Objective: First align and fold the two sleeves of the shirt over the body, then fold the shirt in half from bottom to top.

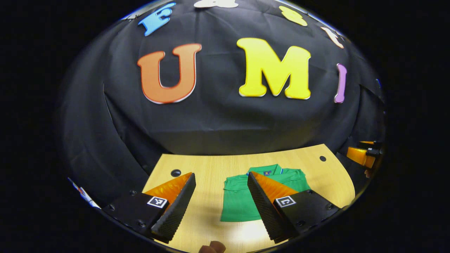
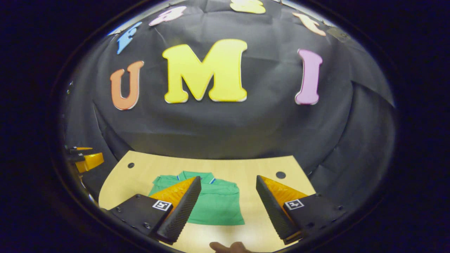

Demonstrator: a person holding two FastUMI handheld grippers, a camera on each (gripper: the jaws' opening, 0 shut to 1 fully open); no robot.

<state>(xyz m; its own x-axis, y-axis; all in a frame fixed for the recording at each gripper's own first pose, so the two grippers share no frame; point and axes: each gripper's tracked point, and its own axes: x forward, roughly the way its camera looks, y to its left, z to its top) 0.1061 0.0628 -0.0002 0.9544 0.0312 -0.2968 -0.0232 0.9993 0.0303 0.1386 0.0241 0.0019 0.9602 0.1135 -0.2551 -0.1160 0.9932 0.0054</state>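
While both tools hover above the pale wooden table [image 1: 211, 168], the left gripper [image 1: 219, 202] and right gripper [image 2: 228, 205] hang spread and empty, each flanking the flat green collared shirt [image 2: 214, 203], probably poised for its sleeves.

Two wedge-shaped fingers [image 1: 177, 207] with ribbed inner faces on the left gripper [image 1: 219, 203]; black mounting blocks with screws and square black-and-white markers. Same build on the right gripper [image 2: 226, 205].
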